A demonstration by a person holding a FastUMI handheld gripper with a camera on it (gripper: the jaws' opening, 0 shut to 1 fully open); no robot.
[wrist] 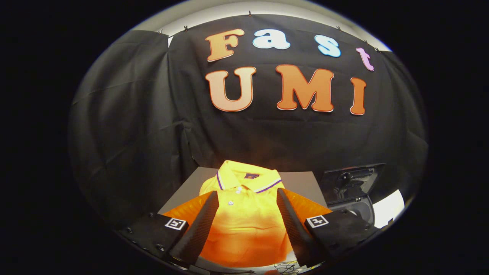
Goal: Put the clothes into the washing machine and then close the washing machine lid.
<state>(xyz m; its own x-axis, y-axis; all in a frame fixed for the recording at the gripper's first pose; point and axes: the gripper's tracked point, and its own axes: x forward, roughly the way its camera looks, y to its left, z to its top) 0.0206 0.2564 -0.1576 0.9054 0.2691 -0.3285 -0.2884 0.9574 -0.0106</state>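
A folded yellow polo shirt with a purple-striped collar (244,202) lies on a flat grey tabletop (301,183). The gripper (248,198) hangs over it, its two black textured fingers (202,225) spread wide apart, flanking the shirt's buttoned front. Beside the tabletop stands a dark washing machine with its lid raised (353,191).

- We see the tool (247,198) with its fingers spread wide; their tips cover both shoulders of the yellow polo shirt (244,206).
- The shirt's lower hem runs out of sight below the fingers, so we cannot tell how far it reaches.
- The counter (301,183) shows bare only at its far edge; its near edge is cut off.
- The washing machine (353,191) off the counter's right edge is half cut away; its raised lid and dark opening are hard to make out.
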